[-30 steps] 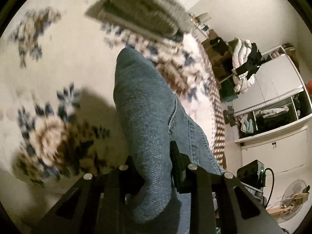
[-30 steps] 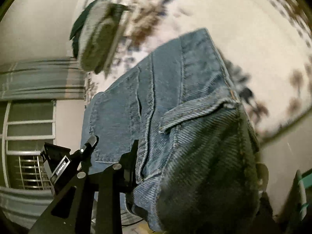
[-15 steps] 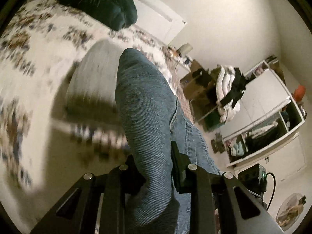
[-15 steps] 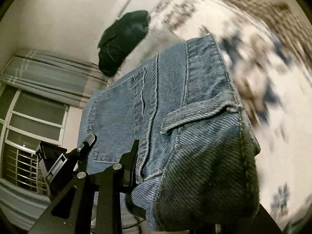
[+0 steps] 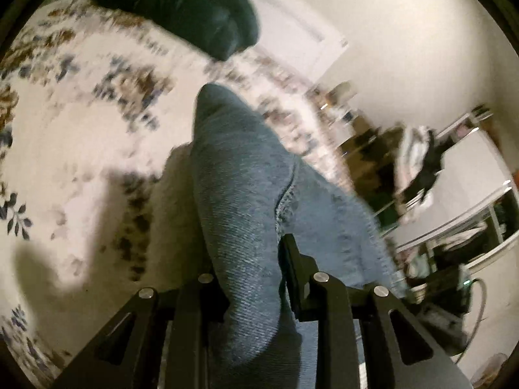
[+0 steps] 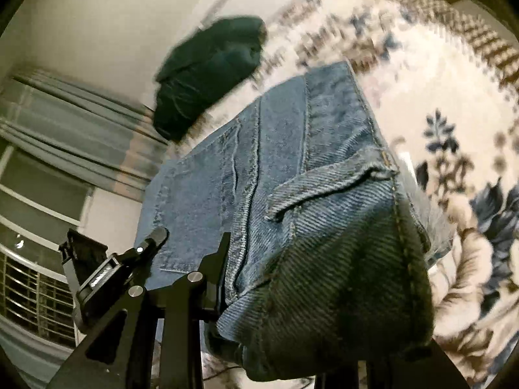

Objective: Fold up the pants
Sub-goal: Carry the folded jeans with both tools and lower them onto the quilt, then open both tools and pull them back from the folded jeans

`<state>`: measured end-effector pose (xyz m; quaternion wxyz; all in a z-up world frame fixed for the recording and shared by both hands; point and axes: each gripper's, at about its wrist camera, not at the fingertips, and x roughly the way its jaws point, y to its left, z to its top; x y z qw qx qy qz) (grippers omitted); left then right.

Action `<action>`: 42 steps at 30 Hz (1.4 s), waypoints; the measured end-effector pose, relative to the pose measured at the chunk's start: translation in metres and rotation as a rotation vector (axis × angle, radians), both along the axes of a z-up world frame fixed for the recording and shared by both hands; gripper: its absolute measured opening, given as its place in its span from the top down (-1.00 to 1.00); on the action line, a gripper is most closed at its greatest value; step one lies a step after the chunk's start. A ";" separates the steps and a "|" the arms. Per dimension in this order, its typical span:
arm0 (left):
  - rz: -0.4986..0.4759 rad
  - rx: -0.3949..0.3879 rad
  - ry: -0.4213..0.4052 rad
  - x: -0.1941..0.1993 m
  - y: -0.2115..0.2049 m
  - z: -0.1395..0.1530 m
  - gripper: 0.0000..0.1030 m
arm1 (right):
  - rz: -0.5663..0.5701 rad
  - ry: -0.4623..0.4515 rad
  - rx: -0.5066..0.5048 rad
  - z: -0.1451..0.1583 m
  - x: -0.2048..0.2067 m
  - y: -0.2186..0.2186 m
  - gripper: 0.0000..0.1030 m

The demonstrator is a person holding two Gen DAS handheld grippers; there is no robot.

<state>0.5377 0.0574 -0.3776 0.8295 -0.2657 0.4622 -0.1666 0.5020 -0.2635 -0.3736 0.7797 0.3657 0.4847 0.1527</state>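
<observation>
The folded blue jeans (image 5: 240, 175) hang in the air between both grippers, above a floral bedspread (image 5: 81, 129). My left gripper (image 5: 249, 259) pinches a rounded fold of denim; its jaws are opening slightly, with the pads still pressing the cloth. In the right wrist view the jeans (image 6: 324, 162) show a back pocket and waistband seams. My right gripper (image 6: 266, 249) is shut on that end. Only its left finger (image 6: 223, 253) shows; the denim hides the other.
A dark green pillow (image 5: 181, 9) (image 6: 207, 74) lies at the head of the bed, just beyond the jeans. A strip of pale grey cloth (image 6: 431, 227) peeks from under the jeans' right edge. Shelves and piled clothes (image 5: 418, 162) stand by the wall; curtains and a window (image 6: 65, 129) are on the left.
Both grippers have carried the jeans across the bed toward the dark green pillow. The grey folded stack that lay ahead has slid out of the left wrist view. Both grips look the same.
</observation>
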 end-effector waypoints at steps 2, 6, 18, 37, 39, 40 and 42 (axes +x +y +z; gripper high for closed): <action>-0.012 0.009 0.001 -0.001 0.005 -0.013 0.47 | 0.010 0.032 0.000 -0.020 0.004 0.002 0.36; -0.031 0.029 -0.001 -0.009 0.007 -0.006 0.36 | 0.023 0.055 0.009 -0.028 -0.003 -0.002 0.25; 0.055 0.169 0.007 -0.043 0.032 0.024 0.18 | -0.082 0.099 -0.180 0.008 -0.038 -0.032 -0.04; 0.083 0.561 0.024 -0.070 -0.015 0.055 -0.69 | -0.087 0.072 -0.784 0.067 -0.067 0.023 -0.98; 0.085 0.579 0.010 -0.082 -0.023 0.067 -0.82 | -0.087 0.052 -0.826 0.081 -0.079 0.029 -0.99; 0.088 0.592 -0.001 -0.089 -0.027 0.076 -0.82 | -0.089 0.037 -0.844 0.089 -0.085 0.032 -0.99; 0.096 0.617 -0.016 -0.104 -0.035 0.094 -0.86 | -0.093 0.010 -0.866 0.107 -0.100 0.036 -0.99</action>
